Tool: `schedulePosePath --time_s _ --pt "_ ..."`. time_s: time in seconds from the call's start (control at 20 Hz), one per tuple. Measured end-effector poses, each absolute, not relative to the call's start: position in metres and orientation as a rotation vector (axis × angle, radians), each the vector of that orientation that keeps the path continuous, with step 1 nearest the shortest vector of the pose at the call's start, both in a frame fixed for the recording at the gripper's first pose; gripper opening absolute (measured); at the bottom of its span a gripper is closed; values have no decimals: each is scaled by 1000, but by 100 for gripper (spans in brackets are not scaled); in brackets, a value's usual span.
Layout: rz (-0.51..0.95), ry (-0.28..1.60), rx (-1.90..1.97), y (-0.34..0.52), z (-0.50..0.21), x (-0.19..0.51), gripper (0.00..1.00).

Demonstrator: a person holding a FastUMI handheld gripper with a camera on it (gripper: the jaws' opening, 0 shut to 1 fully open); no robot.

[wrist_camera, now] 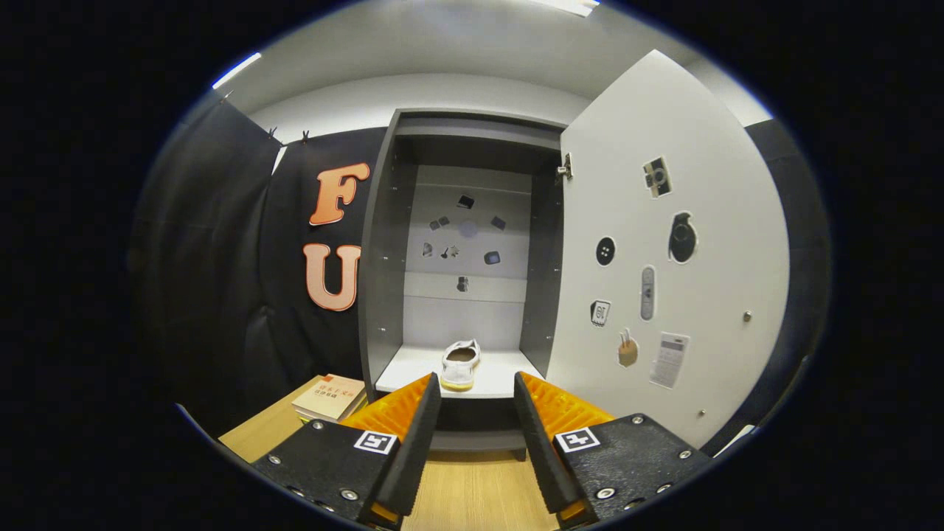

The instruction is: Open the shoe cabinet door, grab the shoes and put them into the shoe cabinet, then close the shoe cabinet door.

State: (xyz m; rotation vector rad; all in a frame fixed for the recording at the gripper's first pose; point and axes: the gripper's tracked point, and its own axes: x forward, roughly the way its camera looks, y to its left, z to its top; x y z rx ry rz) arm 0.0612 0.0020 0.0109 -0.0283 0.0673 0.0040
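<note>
Wooden floor (472,487) fronts the open shoe cabinet (383,243); one shoe (461,363) sits inside, beyond the released, empty claw (477,387).

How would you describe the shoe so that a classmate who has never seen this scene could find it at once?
Start at the tall grey shoe cabinet with its door swung open. The shoe lies on its pale bottom shelf, just beyond the open gripper. It is the shelf's lone item, whitish with a yellowish sole.

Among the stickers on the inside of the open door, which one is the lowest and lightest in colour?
The pale calculator sticker on the open door. It sits below the dark round ones, beside the small brownish sticker. The gripper is open, holding nothing.
</note>
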Motion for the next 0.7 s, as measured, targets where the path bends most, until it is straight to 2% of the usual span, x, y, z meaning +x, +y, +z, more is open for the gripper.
schedulePosePath --time_s 0.3,0.7 --pt "-33 67 37 -30 10 9 67" --pt "-198 58 65 -133 20 -51 74"
